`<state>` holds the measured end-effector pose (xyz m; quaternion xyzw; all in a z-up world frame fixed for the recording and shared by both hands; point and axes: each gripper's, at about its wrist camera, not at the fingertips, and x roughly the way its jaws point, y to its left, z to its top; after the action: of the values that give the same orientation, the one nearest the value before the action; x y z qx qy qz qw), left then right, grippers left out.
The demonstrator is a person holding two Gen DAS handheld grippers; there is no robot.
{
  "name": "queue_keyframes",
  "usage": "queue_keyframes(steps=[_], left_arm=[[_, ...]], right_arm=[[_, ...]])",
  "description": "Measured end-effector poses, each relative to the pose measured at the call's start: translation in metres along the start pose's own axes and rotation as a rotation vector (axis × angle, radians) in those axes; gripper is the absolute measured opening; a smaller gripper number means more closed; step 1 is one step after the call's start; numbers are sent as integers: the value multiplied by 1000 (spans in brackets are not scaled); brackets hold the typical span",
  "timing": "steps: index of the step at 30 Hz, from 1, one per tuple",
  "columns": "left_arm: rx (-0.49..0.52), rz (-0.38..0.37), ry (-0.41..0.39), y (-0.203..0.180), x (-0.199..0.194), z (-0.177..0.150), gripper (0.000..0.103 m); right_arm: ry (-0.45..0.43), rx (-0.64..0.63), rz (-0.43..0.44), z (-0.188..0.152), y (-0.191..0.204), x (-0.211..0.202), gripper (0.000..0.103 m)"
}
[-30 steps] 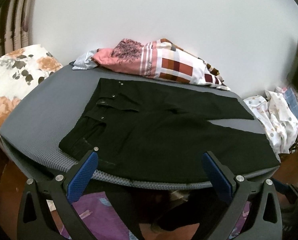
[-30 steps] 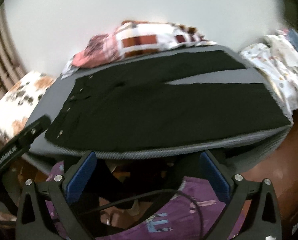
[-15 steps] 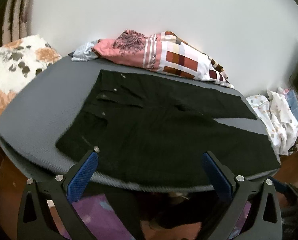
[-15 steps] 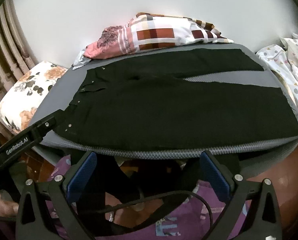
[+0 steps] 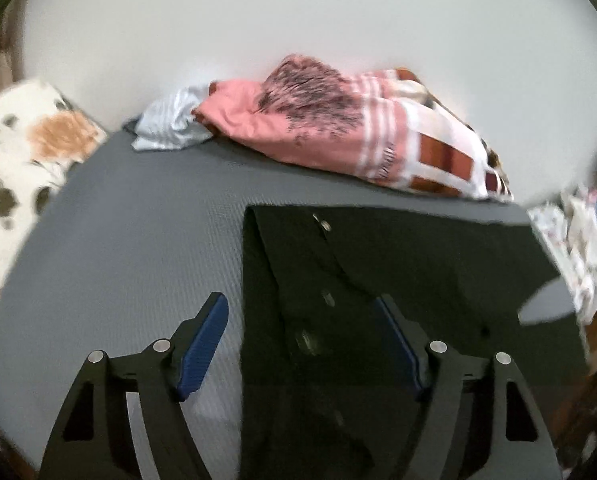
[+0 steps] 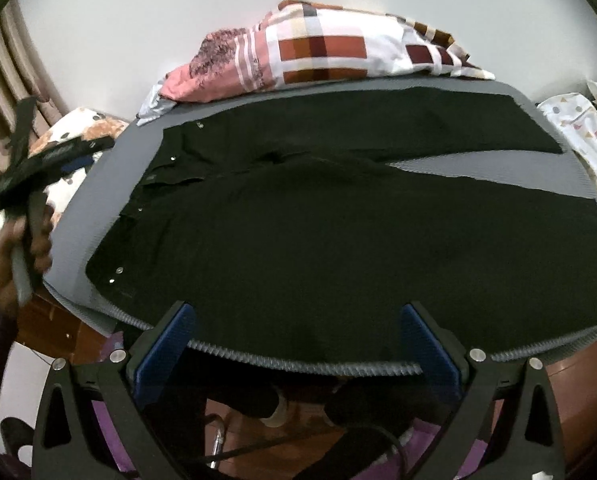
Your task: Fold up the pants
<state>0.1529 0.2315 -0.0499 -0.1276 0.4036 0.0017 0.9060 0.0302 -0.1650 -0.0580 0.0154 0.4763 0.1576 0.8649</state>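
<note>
Black pants (image 6: 338,220) lie flat on the grey mat (image 6: 478,168), waist to the left and both legs running right. In the left wrist view my left gripper (image 5: 302,314) hangs low over the waistband (image 5: 310,280). Its jaws are closing with the waist edge between them; the left pad (image 5: 208,334) is above bare mat and the right pad (image 5: 394,336) above the cloth, neither pressing. That left gripper (image 6: 38,164) also shows at the far left of the right wrist view, held in a hand (image 6: 18,248). My right gripper (image 6: 298,322) stands open at the near mat edge, beside the lower leg.
A pile of pink and plaid clothes (image 5: 338,132) lies along the back of the mat by the wall. A floral pillow (image 5: 22,152) sits at the left. White dotted cloth (image 6: 578,128) hangs off at the right. Bare grey mat (image 5: 138,248) lies left of the waist.
My left gripper has swung left and forward from the near edge to above the waistband, and its jaws have narrowed. The right gripper has come closer to the near mat edge.
</note>
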Motion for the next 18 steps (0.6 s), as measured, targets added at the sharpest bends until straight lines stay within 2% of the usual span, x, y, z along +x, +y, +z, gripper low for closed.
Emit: queue_keyframes(steps=[3,5,7,10,12,14,18], left_arm=[[-19,-31,25,25,41,26,68],[-16,-73,70,34,69,40,61],[-33,-112,133,43,99,50,60],[-41,-102,150,55,129,62,60],[-42,-124,172,58,145,68,60],[-4,-125,208,55,161,69,60],[107,-103,203,39,170,71,60]], right_arm=[[28,2,0,4,2,15,102],[54,4,-5,6,2,25,102],[76,5,-11,8,1,34,102],[115,12,-27,10,-4,47,102],[134,23,-35,11,-8,52,102],[149,41,-40,13,-12,58,102],[176,75,-41,18,-20,66,102]])
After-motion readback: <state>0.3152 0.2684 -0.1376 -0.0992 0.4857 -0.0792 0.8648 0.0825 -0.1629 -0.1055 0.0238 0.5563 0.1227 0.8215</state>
